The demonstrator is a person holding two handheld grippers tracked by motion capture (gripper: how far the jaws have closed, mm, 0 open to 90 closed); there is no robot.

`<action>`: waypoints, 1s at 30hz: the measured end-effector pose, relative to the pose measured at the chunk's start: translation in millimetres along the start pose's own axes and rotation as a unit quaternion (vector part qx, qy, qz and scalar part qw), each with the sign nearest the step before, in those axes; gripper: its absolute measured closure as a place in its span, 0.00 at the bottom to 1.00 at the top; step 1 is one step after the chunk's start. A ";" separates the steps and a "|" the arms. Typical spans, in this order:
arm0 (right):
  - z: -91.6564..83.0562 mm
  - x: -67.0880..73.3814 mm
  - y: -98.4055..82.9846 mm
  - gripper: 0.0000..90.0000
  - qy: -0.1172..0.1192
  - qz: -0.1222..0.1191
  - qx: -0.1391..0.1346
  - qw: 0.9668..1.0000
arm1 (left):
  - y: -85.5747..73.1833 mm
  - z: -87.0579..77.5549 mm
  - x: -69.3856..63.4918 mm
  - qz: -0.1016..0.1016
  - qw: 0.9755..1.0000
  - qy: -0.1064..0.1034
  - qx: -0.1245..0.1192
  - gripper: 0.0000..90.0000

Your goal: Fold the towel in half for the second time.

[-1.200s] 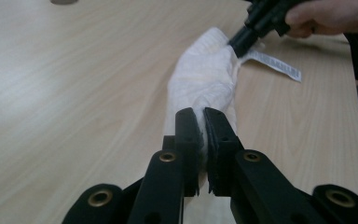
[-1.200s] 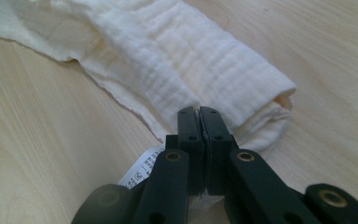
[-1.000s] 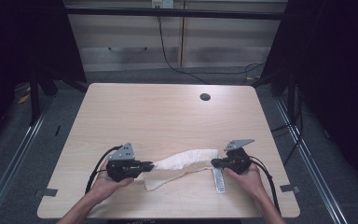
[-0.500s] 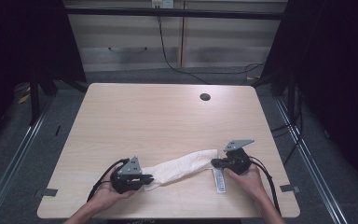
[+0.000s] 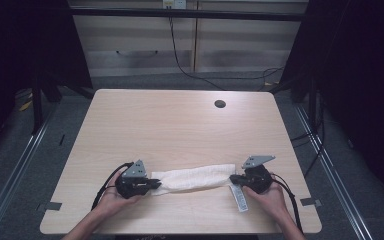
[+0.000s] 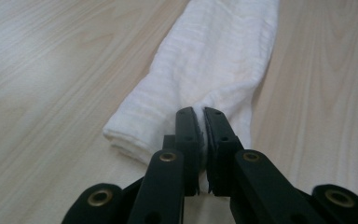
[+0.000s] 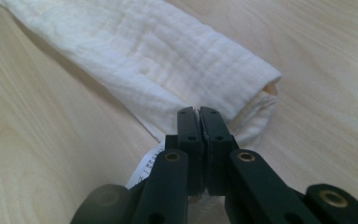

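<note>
Left gripper [image 6: 201,122]: jaws clenched on a thin fold at one end of the white cloth [image 6: 214,65]; fabric shows pinched in the narrow slit between the pads. Right gripper [image 7: 199,120]: jaws likewise clenched, biting the edge of the opposite end of the cloth, just where its printed care label [image 7: 147,169] hangs out below.

Each grip sits at an end and not mid-length. This arrangement lets the two hands control the whole strip at once, so it can be pulled straight, lifted or folded without bunching.

In the high view, the cloth [image 5: 195,177] lies folded into a long, narrow band, flat on the wooden table [image 5: 180,125] near the person's edge. It spans the gap between the left gripper [image 5: 152,184] and the right gripper [image 5: 232,178]. The label [image 5: 239,198] lies flat on the table beside the right gripper.

Both grippers are held low, with jaws pointing inward at each other. This likely keeps the band taut and level on the surface. The cable hole [image 5: 220,104] sits well apart, at the far side.
</note>
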State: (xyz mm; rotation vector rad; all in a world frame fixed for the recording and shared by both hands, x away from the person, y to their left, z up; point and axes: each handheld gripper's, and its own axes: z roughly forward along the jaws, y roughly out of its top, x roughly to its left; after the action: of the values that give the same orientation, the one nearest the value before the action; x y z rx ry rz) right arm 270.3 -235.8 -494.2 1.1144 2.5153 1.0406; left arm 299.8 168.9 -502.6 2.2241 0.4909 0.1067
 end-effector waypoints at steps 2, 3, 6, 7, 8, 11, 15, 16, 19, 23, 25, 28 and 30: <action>-0.7 2.4 -1.1 0.98 0.001 0.001 0.001 1.000 | 1.6 -0.5 7.8 -0.005 1.000 0.007 0.007 0.95; -0.6 2.5 -1.2 0.98 0.002 0.002 0.000 1.000 | 1.7 -0.1 9.6 -0.008 1.000 0.009 0.006 0.95; 0.4 2.0 -0.6 0.98 -0.001 0.000 -0.002 1.000 | 2.3 1.0 12.8 -0.008 1.000 0.018 0.003 0.95; 0.9 1.9 -0.2 0.98 -0.002 -0.001 -0.002 1.000 | 2.5 1.5 13.5 -0.010 1.000 0.022 0.001 0.95; 0.9 1.9 -0.2 0.98 -0.002 -0.001 -0.002 1.000 | 2.5 1.5 13.5 -0.010 1.000 0.022 0.001 0.95; 3.3 1.9 1.2 0.98 -0.006 -0.001 -0.007 1.000 | 4.4 3.0 20.3 -0.012 0.999 0.033 0.002 0.95; 10.5 -2.7 6.6 0.98 -0.010 0.005 -0.016 1.000 | 5.6 6.7 33.8 -0.044 0.998 0.039 -0.013 0.95; 12.7 -4.8 8.2 0.98 -0.010 0.008 -0.020 1.000 | 5.0 6.6 34.9 -0.048 0.998 0.034 -0.016 0.95; 14.7 -8.7 9.4 0.97 -0.007 0.017 -0.025 1.000 | 3.5 3.6 33.6 -0.046 0.998 0.034 -0.015 0.95; 13.1 -7.7 9.5 0.90 -0.009 0.018 -0.029 0.999 | 3.4 -0.5 29.2 -0.045 0.999 0.022 -0.019 0.91; 10.1 -6.5 8.5 0.88 -0.012 0.019 -0.032 0.999 | 4.0 -4.6 25.4 -0.043 0.999 0.018 -0.026 0.86; 5.1 -3.9 5.7 0.85 -0.009 0.021 -0.038 0.999 | 4.1 -12.4 23.0 -0.045 0.998 0.006 -0.042 0.85; 1.7 -2.1 3.9 0.83 -0.006 0.022 -0.046 0.999 | 4.2 -17.8 22.0 -0.048 0.997 0.004 -0.054 0.83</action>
State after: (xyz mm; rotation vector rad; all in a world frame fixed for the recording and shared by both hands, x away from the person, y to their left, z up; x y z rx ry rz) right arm 274.7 -234.5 -493.0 1.1501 2.4188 1.1444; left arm 317.1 187.7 -489.9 2.0910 0.5823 0.0887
